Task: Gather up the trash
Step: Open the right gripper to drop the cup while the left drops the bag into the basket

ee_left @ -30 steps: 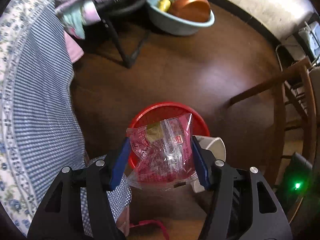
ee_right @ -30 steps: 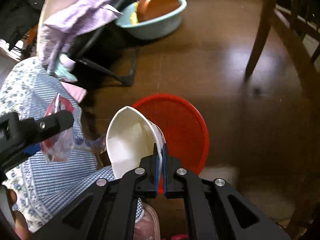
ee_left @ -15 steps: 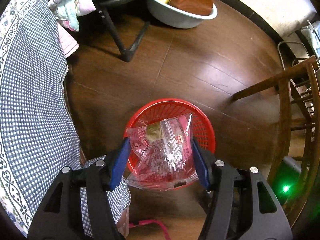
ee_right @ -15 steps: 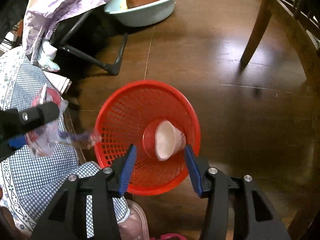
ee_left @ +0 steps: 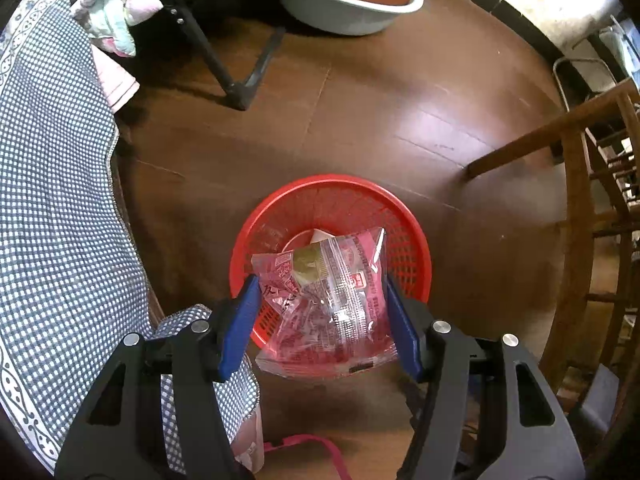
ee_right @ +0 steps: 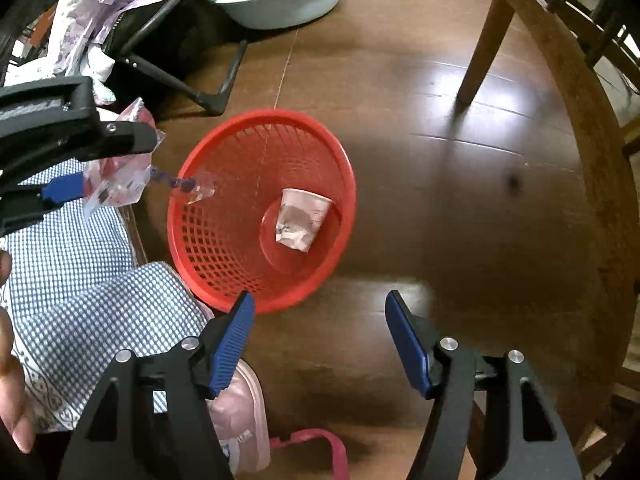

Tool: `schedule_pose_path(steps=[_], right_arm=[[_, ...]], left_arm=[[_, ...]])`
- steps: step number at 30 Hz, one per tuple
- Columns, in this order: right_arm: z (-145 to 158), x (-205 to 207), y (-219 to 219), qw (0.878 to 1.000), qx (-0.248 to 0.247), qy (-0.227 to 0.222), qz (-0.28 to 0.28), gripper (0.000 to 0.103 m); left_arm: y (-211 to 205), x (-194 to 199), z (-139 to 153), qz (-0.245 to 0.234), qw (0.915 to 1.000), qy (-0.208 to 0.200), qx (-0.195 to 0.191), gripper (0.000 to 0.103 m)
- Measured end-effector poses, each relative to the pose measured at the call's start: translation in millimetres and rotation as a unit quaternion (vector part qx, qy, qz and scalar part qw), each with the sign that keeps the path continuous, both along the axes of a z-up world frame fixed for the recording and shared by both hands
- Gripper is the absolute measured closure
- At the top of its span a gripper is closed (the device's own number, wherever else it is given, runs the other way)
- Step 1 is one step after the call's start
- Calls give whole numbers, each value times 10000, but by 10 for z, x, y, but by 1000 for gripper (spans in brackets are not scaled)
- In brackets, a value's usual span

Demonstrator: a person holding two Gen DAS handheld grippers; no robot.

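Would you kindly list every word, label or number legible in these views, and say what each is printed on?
None can be read with confidence.
Pink snack wrapper held in the left gripper: dark brush-style characters and a small red logo, too blurred to read.
Crushed paper cup in the red basket: no legible print.
Pink item's white tag: too small to read.

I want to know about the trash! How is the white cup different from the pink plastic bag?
The paper cup is white and crumpled, lying on its side inside the red basket. The plastic wrapper is see-through pink and flat, held in the left gripper above the basket. Both are trash.
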State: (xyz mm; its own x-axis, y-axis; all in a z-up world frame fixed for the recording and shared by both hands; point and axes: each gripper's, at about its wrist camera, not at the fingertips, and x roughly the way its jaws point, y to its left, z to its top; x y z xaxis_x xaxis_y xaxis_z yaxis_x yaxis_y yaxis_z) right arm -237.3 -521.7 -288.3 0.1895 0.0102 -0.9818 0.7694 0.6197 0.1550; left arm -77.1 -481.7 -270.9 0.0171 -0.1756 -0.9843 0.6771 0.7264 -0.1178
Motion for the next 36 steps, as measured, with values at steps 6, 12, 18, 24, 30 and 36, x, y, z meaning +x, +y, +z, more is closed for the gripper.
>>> schedule_pose_path(steps=[6,12,18,24,30,36], right_arm=[[44,7,-49,10000,-60,2,-42,36],[98,-24,-66,9999,-100,-25,-28,36],[123,-44,-78,9999,-127,-41,-20,36],[132,-44,-75,9999,-130,-38,3,36],[147,-31,-63,9999,-105,-26,43,36],[345,30,0,9995,-242,-103,190,37]], left_arm=[[-26,-34,-95,-54,9998,49,194,31],[-38,-41,-92,-44,9997,43,227,17],[-48,-38,-83,-87,9994,-66,340,11],[-71,-36,-77,-121,9993,-76,334,11],[-127,-75,131,-201,9994,-278,105,11],[-20,-31,810,-64,9957,-644,-657,11]])
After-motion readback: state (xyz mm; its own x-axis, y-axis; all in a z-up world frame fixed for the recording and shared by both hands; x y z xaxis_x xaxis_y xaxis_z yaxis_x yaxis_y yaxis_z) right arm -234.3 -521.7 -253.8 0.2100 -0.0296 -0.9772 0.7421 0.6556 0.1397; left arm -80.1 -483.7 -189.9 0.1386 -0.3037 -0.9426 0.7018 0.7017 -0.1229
